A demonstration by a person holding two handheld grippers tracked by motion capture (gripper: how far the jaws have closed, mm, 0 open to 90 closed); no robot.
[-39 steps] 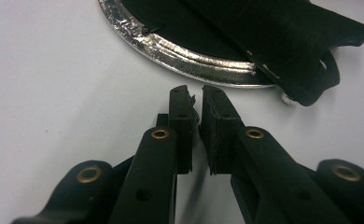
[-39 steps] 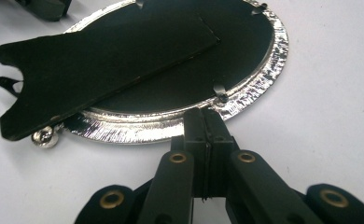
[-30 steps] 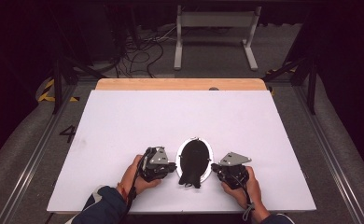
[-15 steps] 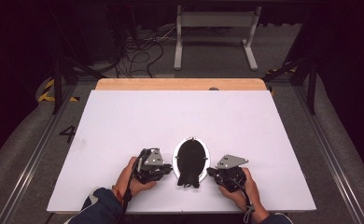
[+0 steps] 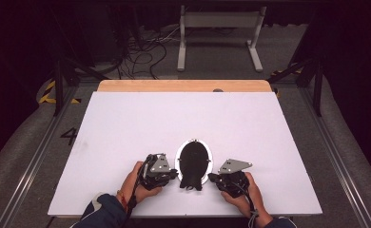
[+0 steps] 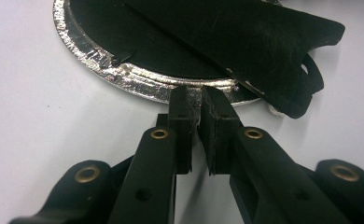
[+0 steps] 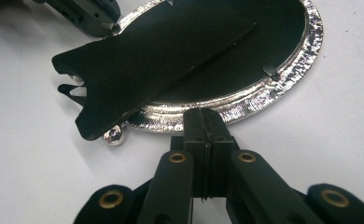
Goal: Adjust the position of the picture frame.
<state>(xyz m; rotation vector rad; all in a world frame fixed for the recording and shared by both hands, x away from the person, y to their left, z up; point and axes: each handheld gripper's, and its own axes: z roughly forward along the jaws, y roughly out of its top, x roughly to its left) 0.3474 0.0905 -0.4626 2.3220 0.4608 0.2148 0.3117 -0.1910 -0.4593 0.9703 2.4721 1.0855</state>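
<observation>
A: Left to right, quick. High view first?

B: White desk (image 5: 126, 123) fills the middle of the frame, wooden strip along its far edge. Lower centre-left: left hand (image 5: 137, 183) holding the left gripper (image 5: 170, 175), grey three-cornered plate on top, dark blue sleeve (image 5: 102, 213) at the bottom edge. Cable trails down from it.

A: And the object?

B: Oval silver-rimmed picture frame (image 5: 193, 161), lying back-up, lower centre of the frame, between the two grippers. Black back panel with a black easel stand (image 5: 191, 178) sticking out toward the bottom edge.

A: Right side?

B: Right gripper (image 5: 213, 177) just beside the frame's lower right rim, right hand (image 5: 243, 192) behind it, grey plate on top too.

A: Left gripper view?

B: Jaws rise from the bottom centre, narrow gap showing between them, tips at the silver rim (image 6: 124, 77) of the frame. Can't tell if they touch it or pinch anything. Stand (image 6: 245, 42) runs across the upper right, lifted off the back panel.

A: Right gripper view?

B: Jaws pressed fully together at centre, nothing between them, tips right at the rim (image 7: 273, 88). Stand (image 7: 152, 60) crosses the upper left, a small silver ball foot (image 7: 113, 135) under its corner at left centre. Part of the other gripper (image 7: 84, 14) in the upper left corner, at the frame's far edge.

A: Background?

B: Dark floor, cables upper left, grey metal stand (image 5: 219, 28) top centre.
</observation>
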